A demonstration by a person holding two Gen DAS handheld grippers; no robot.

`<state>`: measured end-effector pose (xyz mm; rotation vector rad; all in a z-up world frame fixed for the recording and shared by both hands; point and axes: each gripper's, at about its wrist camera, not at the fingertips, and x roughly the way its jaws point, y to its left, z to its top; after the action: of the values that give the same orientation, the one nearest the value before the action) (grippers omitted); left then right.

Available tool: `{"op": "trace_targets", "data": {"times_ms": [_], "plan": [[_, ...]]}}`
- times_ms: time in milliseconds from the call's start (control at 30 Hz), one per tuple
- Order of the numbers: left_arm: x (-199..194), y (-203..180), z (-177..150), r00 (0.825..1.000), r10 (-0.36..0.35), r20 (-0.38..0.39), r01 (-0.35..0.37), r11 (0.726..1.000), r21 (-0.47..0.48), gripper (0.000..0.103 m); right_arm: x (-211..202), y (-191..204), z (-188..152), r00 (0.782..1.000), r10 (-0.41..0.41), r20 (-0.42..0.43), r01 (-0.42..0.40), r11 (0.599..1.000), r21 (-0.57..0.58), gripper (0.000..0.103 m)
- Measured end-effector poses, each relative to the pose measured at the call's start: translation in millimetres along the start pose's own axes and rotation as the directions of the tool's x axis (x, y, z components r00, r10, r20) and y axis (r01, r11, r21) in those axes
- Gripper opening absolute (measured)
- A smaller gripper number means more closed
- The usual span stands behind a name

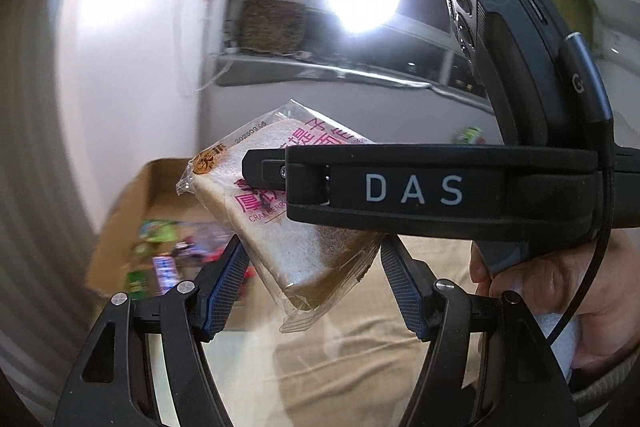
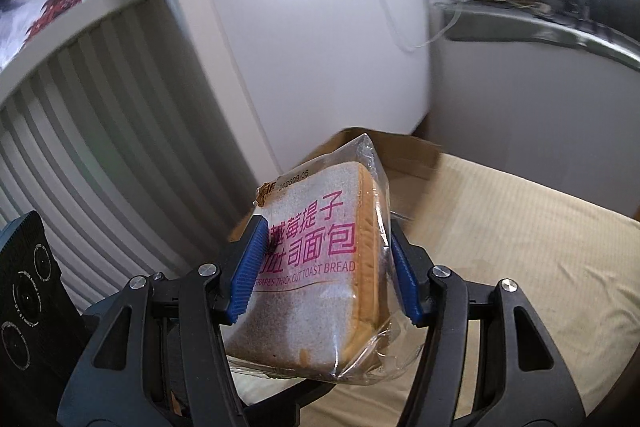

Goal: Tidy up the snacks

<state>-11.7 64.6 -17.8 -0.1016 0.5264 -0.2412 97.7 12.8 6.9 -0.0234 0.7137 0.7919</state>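
A clear packet of thick-cut toast bread point(image 2: 316, 267) with pink lettering hangs in the air, held from two sides. My right gripper point(image 2: 326, 227) is shut on it, one blue pad on the printed face and the other behind its far side. In the left wrist view the same bread packet point(image 1: 296, 247) sits tilted between the pads of my left gripper point(image 1: 312, 247), and both pads touch its edges. One black finger point(image 1: 412, 187) of the right gripper, marked DAS, crosses in front of the packet from the right.
An open cardboard box point(image 1: 120, 227) holding several colourful snack packets lies low on the left; its flap point(image 2: 400, 155) shows behind the bread. A beige cloth point(image 2: 520, 247) covers the surface below. A person's hand point(image 1: 560, 287) grips the right tool. A white cabinet point(image 2: 320, 27) stands behind.
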Motion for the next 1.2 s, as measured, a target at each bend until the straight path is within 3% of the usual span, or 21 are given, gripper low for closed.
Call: {"op": "trace_targets", "data": {"times_ms": [200, 500, 533, 600, 733, 800, 1000, 1200], "plan": [[0, 41, 2, 0.998, 0.062, -0.009, -0.062, 0.998, -0.023, 0.068, 34, 9, 13, 0.999, 0.043, -0.012, -0.044, 0.999, -0.011, 0.061], [16, 63, 15, 0.995, 0.097, -0.025, -0.098, 0.995, -0.029, 0.068, 75, -2, 20, 0.997, 0.076, -0.032, -0.076, 0.997, -0.005, 0.062], [19, 62, 13, 0.995, 0.099, -0.033, -0.1, 0.995, -0.03, 0.068, 83, -5, 18, 0.997, 0.065, -0.046, -0.066, 0.998, -0.008, 0.065], [29, 67, 10, 0.993, 0.104, -0.048, -0.105, 0.994, -0.032, 0.073, 94, -9, 12, 0.998, -0.021, -0.065, 0.02, 1.0, -0.023, 0.085], [34, 75, -11, 0.968, 0.246, -0.051, -0.246, 0.969, 0.003, 0.079, 75, -14, -8, 0.993, -0.103, 0.053, 0.105, 0.994, -0.039, 0.086], [29, 80, -22, 0.965, 0.254, -0.062, -0.255, 0.967, -0.007, 0.079, 62, -12, -17, 0.981, -0.156, 0.114, 0.161, 0.986, -0.042, 0.094], [9, 96, -28, 0.966, 0.254, -0.051, -0.259, 0.959, -0.117, 0.079, 34, 13, -36, 0.954, -0.215, 0.21, 0.235, 0.969, -0.074, 0.102], [-8, 96, -26, 0.955, 0.295, -0.037, -0.297, 0.945, -0.134, 0.079, 26, 23, -34, 0.945, -0.245, 0.217, 0.267, 0.961, -0.077, 0.103]]}}
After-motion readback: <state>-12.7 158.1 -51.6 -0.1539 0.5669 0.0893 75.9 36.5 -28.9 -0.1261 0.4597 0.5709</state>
